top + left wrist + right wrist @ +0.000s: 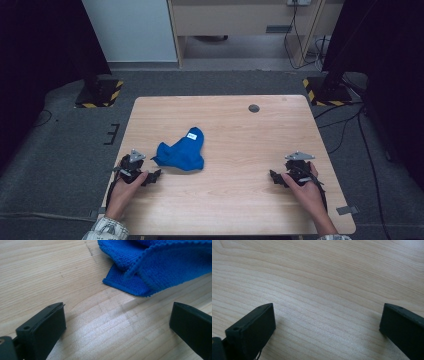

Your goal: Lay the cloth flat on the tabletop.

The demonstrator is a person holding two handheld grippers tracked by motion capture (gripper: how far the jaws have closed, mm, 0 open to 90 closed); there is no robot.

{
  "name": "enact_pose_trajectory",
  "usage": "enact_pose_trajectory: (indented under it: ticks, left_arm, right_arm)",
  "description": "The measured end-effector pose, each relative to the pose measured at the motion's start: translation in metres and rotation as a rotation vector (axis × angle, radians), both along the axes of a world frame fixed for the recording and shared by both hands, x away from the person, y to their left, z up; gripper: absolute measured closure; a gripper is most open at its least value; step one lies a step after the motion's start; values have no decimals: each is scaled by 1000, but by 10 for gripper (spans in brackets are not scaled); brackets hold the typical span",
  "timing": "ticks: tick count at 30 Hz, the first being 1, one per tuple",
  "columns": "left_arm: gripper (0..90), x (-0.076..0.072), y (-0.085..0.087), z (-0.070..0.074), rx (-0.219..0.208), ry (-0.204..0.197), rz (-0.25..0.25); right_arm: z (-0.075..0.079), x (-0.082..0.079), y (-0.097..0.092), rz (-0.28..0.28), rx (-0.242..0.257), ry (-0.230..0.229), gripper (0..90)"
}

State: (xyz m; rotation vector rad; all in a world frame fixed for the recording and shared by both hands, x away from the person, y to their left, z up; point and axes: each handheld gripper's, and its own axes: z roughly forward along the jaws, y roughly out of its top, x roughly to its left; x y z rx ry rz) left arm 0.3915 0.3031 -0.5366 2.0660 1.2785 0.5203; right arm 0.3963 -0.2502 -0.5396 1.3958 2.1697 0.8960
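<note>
Nearest the viewer, two forearms are entering from the bottom edge, the left one in a patterned sleeve (106, 231), each hand lying low on the wooden counter (235, 210). The left hand-held gripper (156, 174) is resting near the counter's left edge with its jaws pointing inward toward the middle; in the left gripper view its two black jaws are standing wide apart over bare wood, released and grasping nothing. The right hand-held gripper (272, 175) is sitting well apart on the opposite side, likewise pointing inward; the right gripper view is showing its jaws spread just as wide, with plain wood grain between them.

Just beyond the left hand-held gripper, a blue cloth (182, 151) is lying crumpled in a loose heap left of the counter's centre, a small white label (192, 135) showing on its far part. In the left gripper view a hemmed corner (125, 287) of the cloth is lying flat a little ahead of the open jaws, near but not between them.

Judged from this arrangement, the handling of the cloth is appearing to be at its very start: neither jaw is touching the fabric, and the reaching, gripping and any spreading or folding are all remaining to be done.

Farther off, a small dark round cap (254, 108) is sitting near the counter's far edge.
</note>
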Motion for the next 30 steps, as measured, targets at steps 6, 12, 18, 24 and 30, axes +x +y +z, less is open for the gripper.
enact_pose_trajectory:
  ticks: [6,12,18,24,30]
  left_arm:
    - [42,-4,3,9,-68,-26,21]
    - [45,-14,-5,26,-105,-93,0]
    - [45,-19,-17,40,-183,-139,-28]
    - [37,-13,-34,52,-186,-163,-68]
    - [34,3,-51,58,-173,-178,-97]
  right_arm:
    - [0,0,0,6,-2,0,5]
    - [0,0,0,7,-2,1,5]
    - [0,-1,0,7,-2,0,5]
    - [0,-1,-1,8,-2,0,5]
    - [0,-1,-1,7,-2,0,5]
